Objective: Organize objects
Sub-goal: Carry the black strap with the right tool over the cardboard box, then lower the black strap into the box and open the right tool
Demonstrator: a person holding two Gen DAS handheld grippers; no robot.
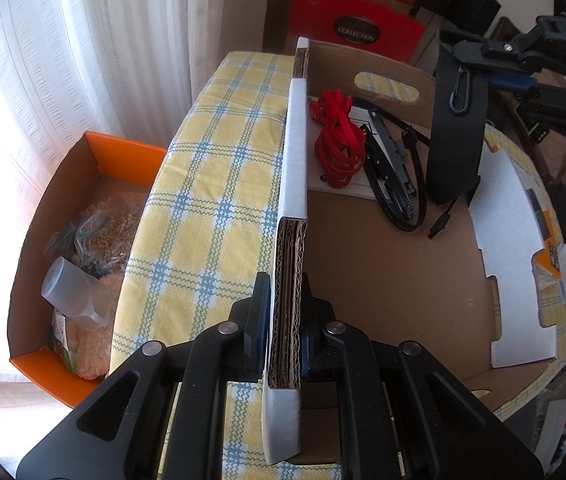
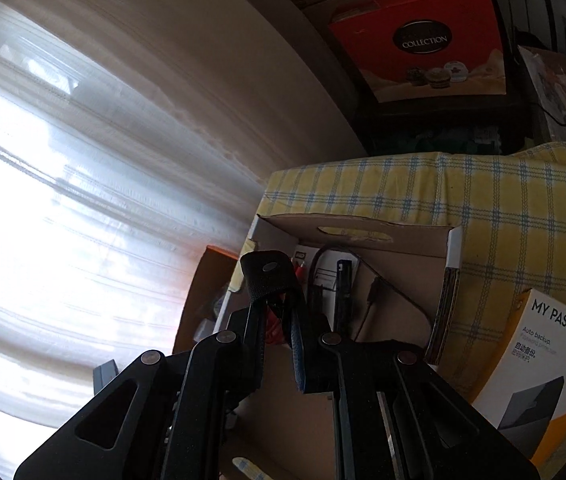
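An open cardboard box (image 1: 383, 280) stands on a table under a yellow plaid cloth (image 1: 223, 168). My left gripper (image 1: 285, 292) is shut on the box's left wall, one finger on each side of the corrugated edge. Inside the box lie a red cable (image 1: 337, 140), black cables with a bracket (image 1: 395, 172) and a white card. My right gripper (image 1: 459, 50) enters from the upper right and is shut on the top of a black strap (image 1: 457, 140) with a carabiner, which hangs down into the box. In the right wrist view the right gripper (image 2: 279, 308) pinches that strap (image 2: 269, 276) above the box (image 2: 363, 248).
An orange box (image 1: 123, 156) with plastic bags and a clear cup sits low on the left by the white curtain. A red COLLECTION bag (image 1: 357, 34) stands behind the table. A MY PASSPORT carton (image 2: 543, 360) lies right of the cardboard box, beside a white packaging flap (image 1: 511, 220).
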